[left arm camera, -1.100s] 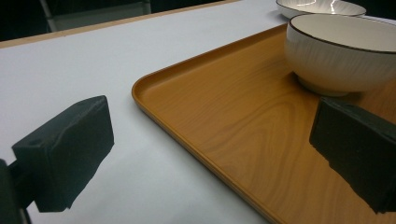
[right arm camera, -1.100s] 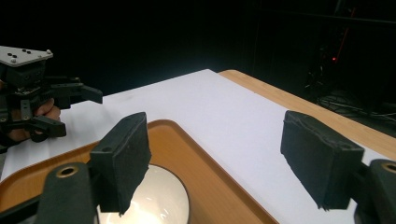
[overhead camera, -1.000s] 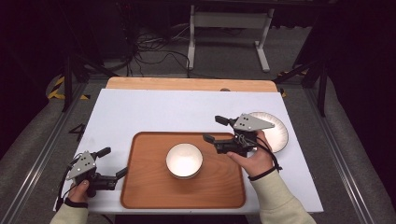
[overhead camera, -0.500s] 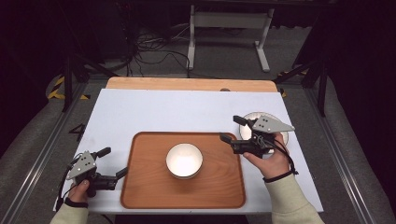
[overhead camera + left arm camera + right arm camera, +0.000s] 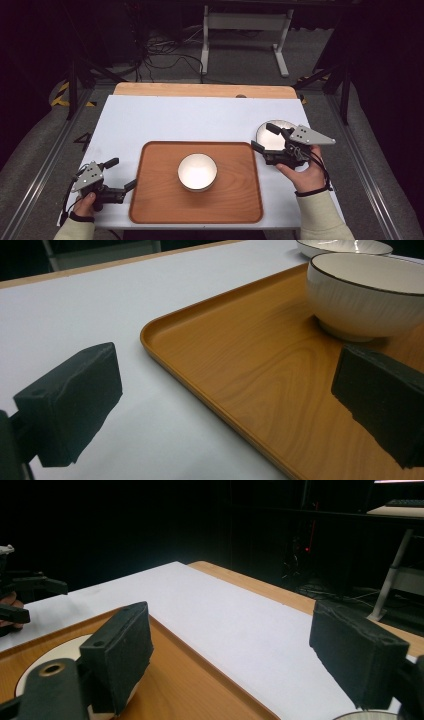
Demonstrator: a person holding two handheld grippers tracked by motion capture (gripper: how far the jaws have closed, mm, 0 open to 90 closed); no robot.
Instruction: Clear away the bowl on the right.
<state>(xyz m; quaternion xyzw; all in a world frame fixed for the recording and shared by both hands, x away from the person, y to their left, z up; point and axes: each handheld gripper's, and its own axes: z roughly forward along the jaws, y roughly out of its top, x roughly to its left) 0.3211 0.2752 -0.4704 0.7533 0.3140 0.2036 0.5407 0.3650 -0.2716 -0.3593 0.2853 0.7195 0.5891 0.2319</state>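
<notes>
The right gripper (image 5: 261, 136) is standing released, its jaws having just been spreading wider, with nothing sitting between them. It is hovering beside the right edge of the wooden tray (image 5: 150, 200), its tips reaching over the near rim of the white plate (image 5: 267, 131), which is lying on the white table (image 5: 165, 120) partly beneath that gripper. The white bowl (image 5: 197, 171) is resting upright in the middle of the tray, apart from the right gripper and on its jaw side. The left gripper (image 5: 120, 174) is sitting released as well, jaws wide, straddling the tray's left edge without touching it; in the left gripper view the bowl (image 5: 365, 295) is standing beyond the jaws, near one of them
</notes>
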